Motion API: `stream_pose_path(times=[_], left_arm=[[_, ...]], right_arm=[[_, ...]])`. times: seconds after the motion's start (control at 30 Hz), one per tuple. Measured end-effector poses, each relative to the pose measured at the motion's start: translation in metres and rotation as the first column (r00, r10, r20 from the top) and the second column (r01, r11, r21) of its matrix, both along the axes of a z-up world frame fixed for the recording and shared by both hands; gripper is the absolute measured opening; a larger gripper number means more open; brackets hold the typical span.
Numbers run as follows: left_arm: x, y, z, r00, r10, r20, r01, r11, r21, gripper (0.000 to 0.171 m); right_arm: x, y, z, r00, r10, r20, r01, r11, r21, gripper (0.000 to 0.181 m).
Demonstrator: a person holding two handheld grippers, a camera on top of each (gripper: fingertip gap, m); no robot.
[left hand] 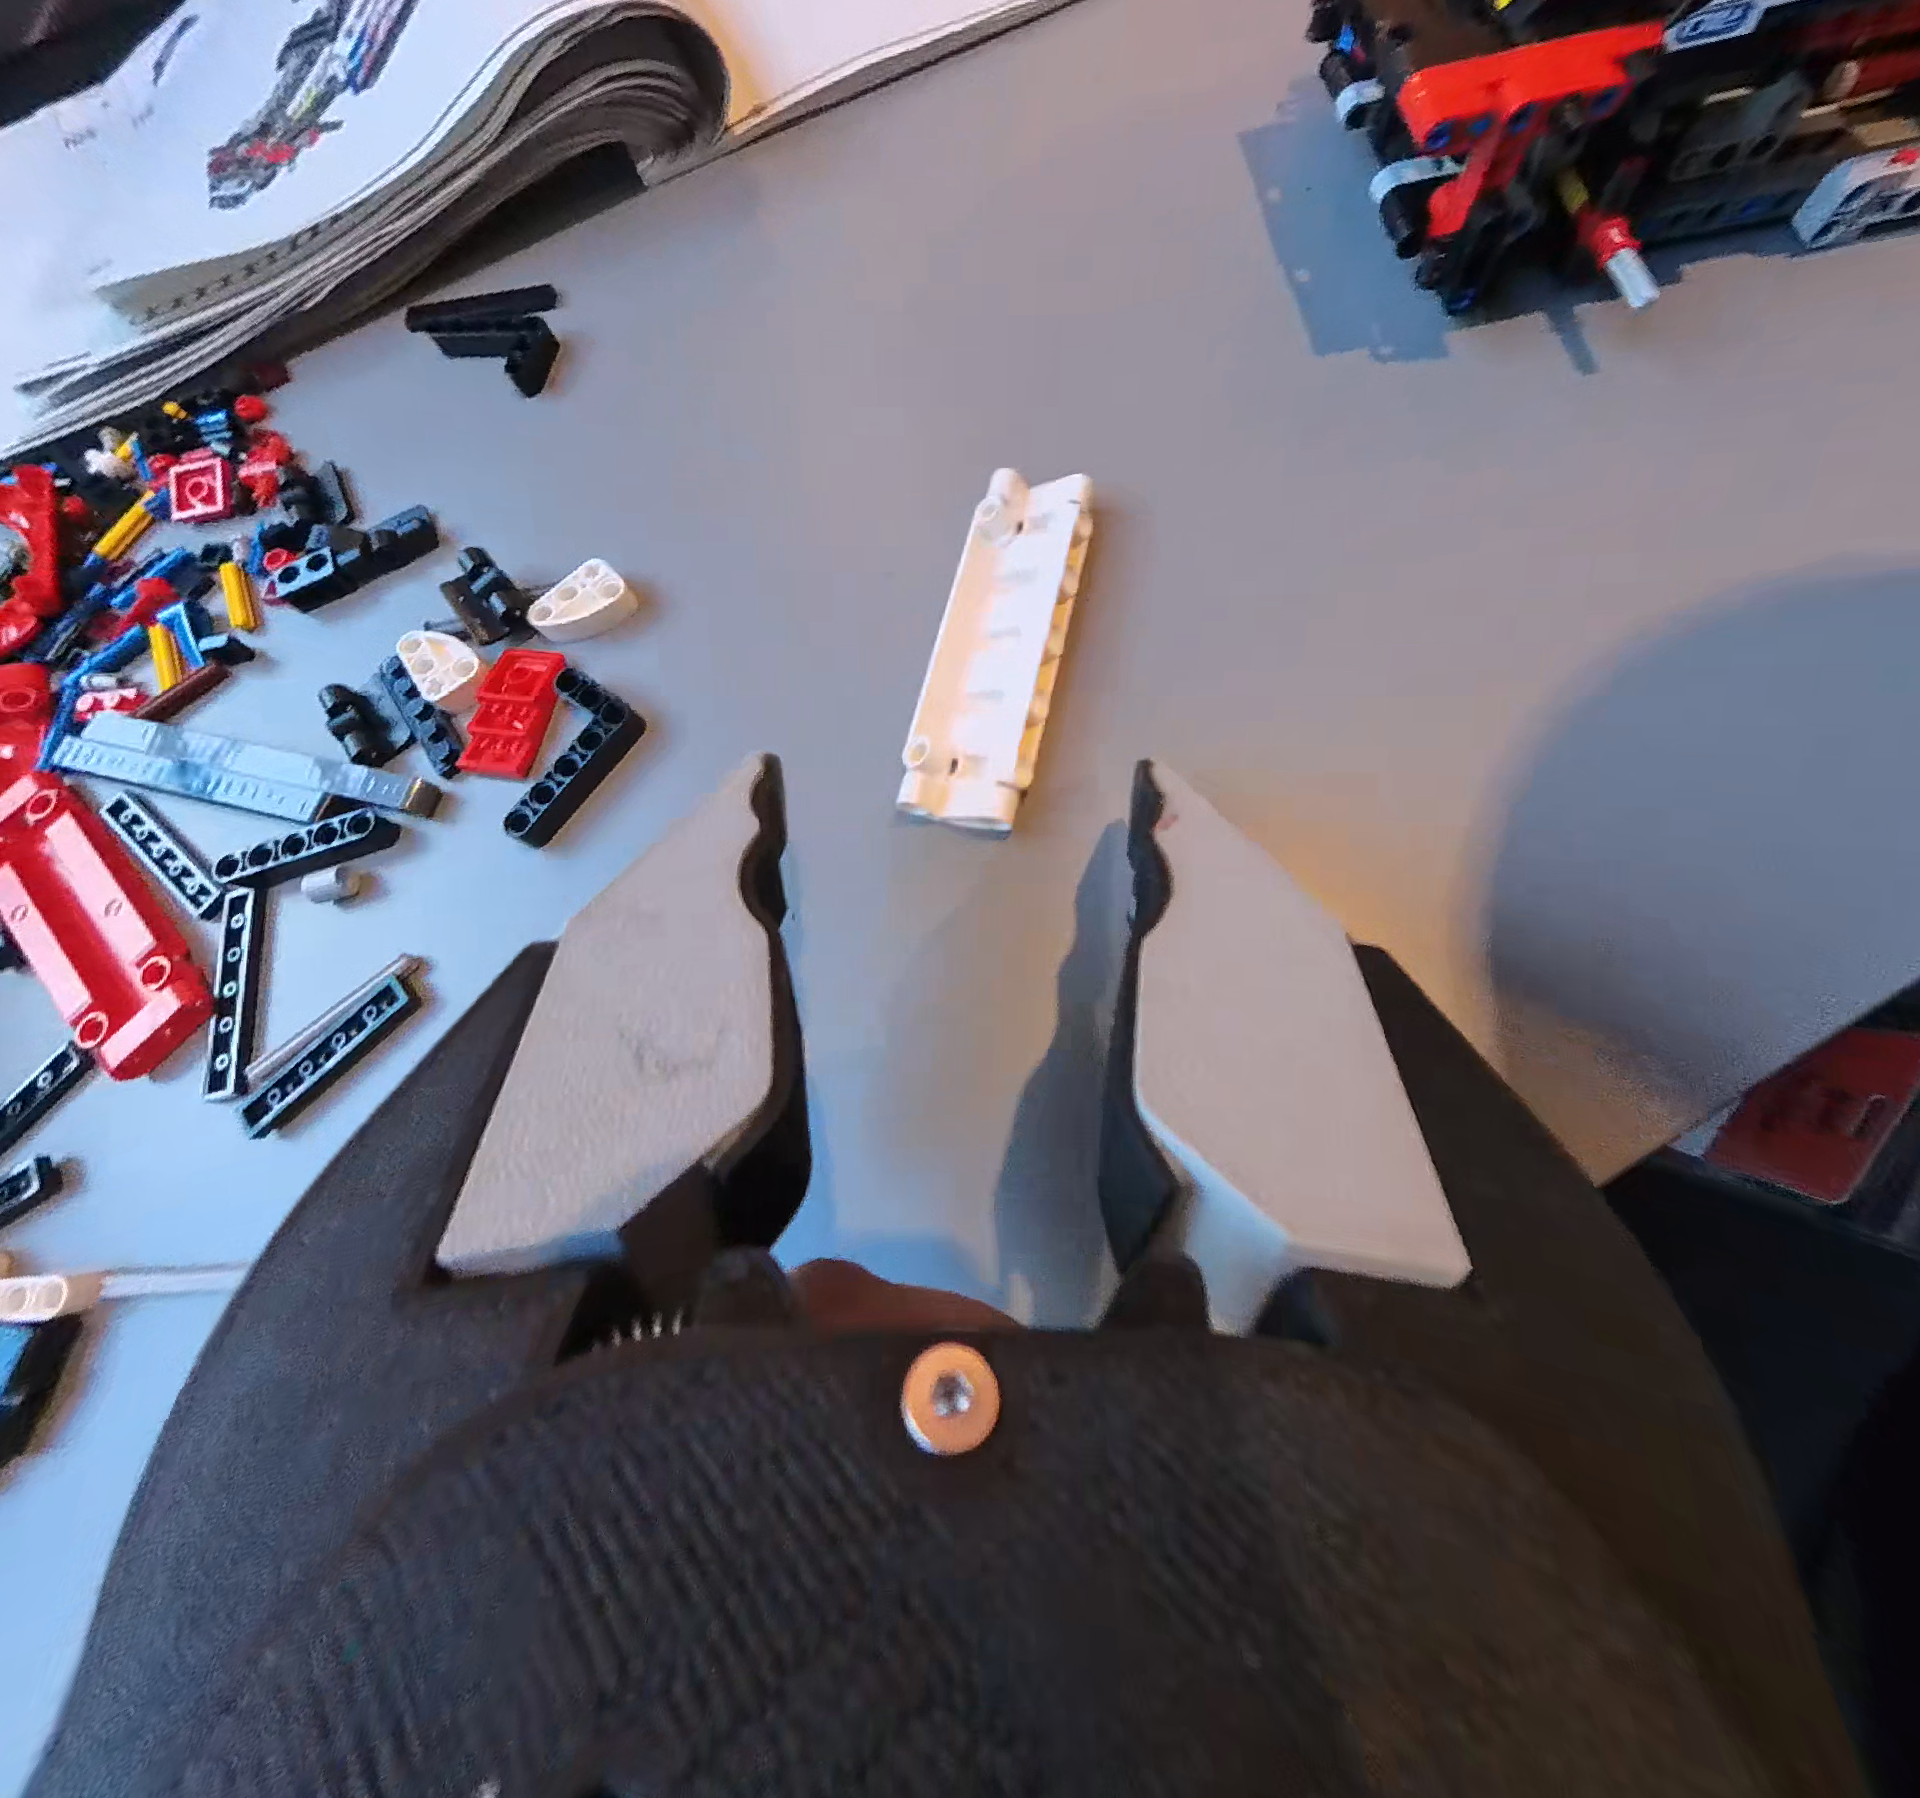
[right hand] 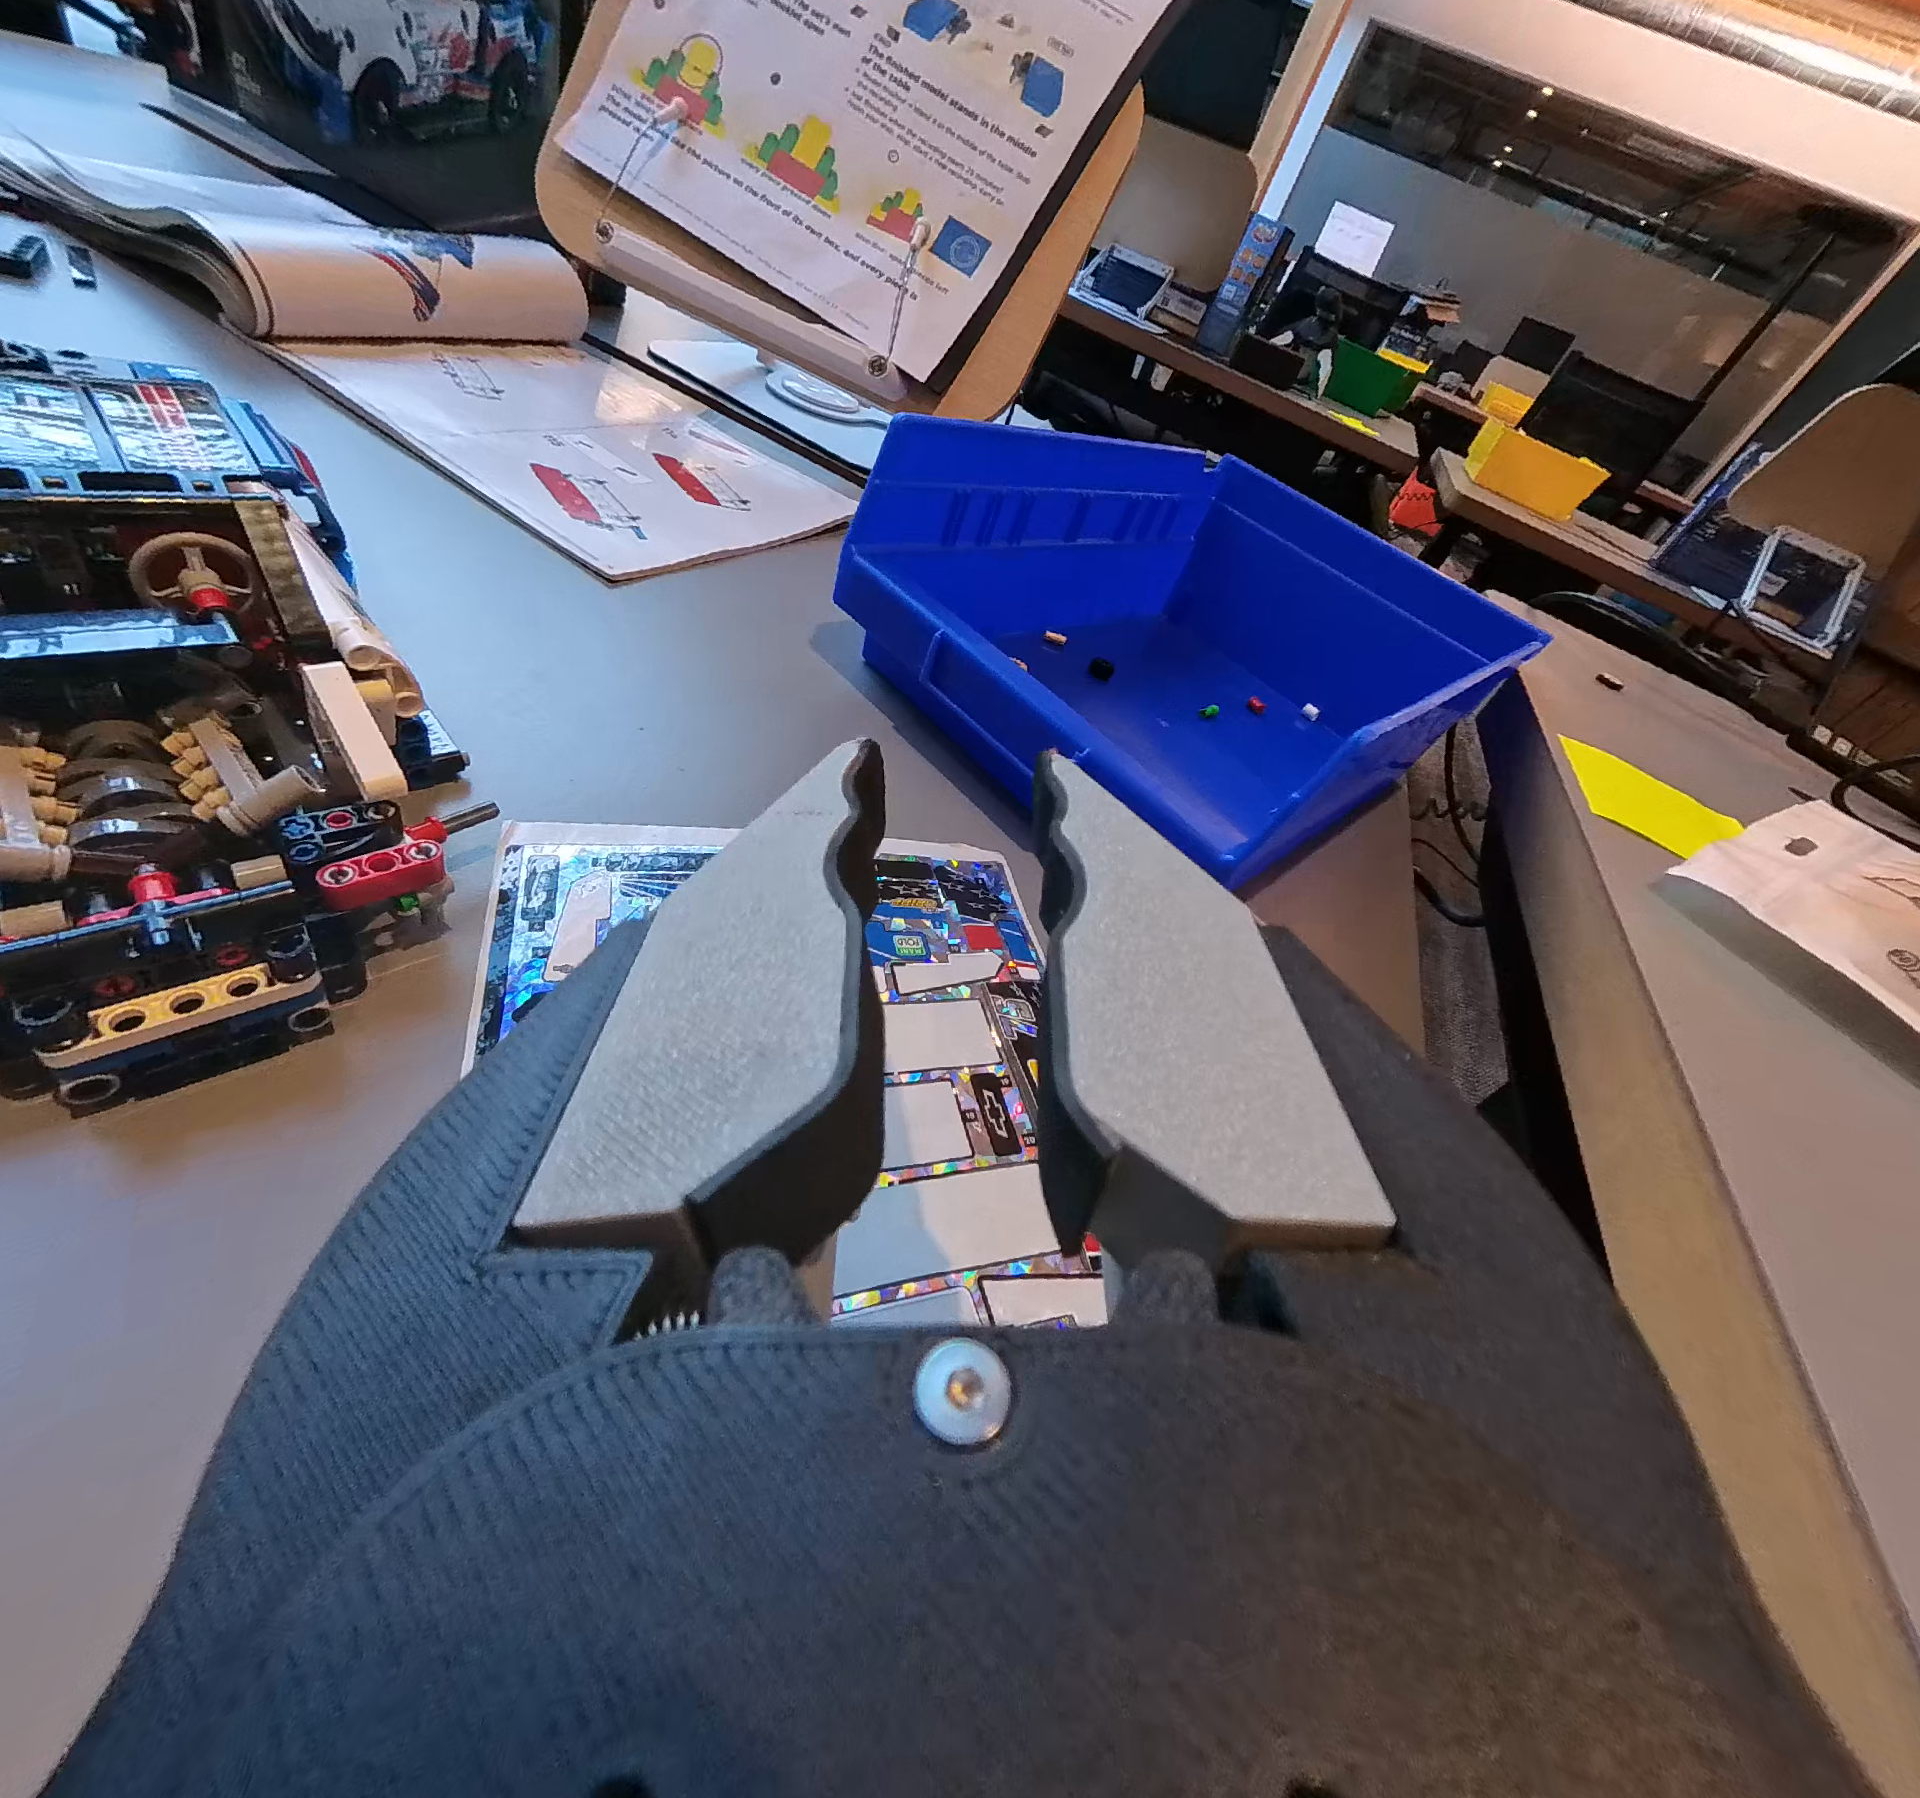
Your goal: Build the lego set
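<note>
A long white panel piece (left hand: 997,652) lies alone on the grey table, just ahead of my left gripper (left hand: 956,782), which is open and empty above the table. The part-built car model (left hand: 1621,86) stands at the far right; it also shows at the left of the right wrist view (right hand: 177,730). Loose red, black, blue and white pieces (left hand: 239,740) are spread at the left. My right gripper (right hand: 961,777) is open and empty, held above a shiny sticker sheet (right hand: 956,1010).
The open instruction booklet (left hand: 436,86) lies at the back left; it also shows in the right wrist view (right hand: 436,366). A blue bin (right hand: 1174,647) with a few small pieces sits ahead of the right gripper near the table's edge. A document stand (right hand: 852,127) is behind it.
</note>
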State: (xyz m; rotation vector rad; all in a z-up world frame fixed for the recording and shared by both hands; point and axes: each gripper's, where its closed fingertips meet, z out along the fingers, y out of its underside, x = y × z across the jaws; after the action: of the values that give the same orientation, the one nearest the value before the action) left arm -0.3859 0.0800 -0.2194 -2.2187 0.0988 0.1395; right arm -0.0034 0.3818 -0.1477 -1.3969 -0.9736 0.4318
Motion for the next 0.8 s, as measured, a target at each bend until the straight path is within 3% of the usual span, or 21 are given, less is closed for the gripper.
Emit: stream_pose_path(times=[0.6, 0.7, 0.8], left_arm=[[-0.003, -0.004, -0.004, 1.0, 0.005, 0.028, -0.005, 0.999, 0.034, 0.056], [0.001, 0.013, 0.028, 0.997, -0.034, 0.07, 0.026, 0.994, 0.107, 0.056], [-0.002, 0.059, 0.073, 0.994, -0.105, -0.008, 0.105, 0.983, 0.15, 0.053]], right_arm=[[-0.002, 0.001, -0.005, 1.0, -0.004, 0.025, 0.004, 1.0, -0.01, 0.023], [-0.003, 0.001, -0.006, 1.0, -0.002, 0.031, 0.003, 1.0, -0.012, 0.023], [-0.003, 0.002, -0.007, 0.999, 0.0, 0.035, 0.0, 1.0, -0.014, 0.022]])
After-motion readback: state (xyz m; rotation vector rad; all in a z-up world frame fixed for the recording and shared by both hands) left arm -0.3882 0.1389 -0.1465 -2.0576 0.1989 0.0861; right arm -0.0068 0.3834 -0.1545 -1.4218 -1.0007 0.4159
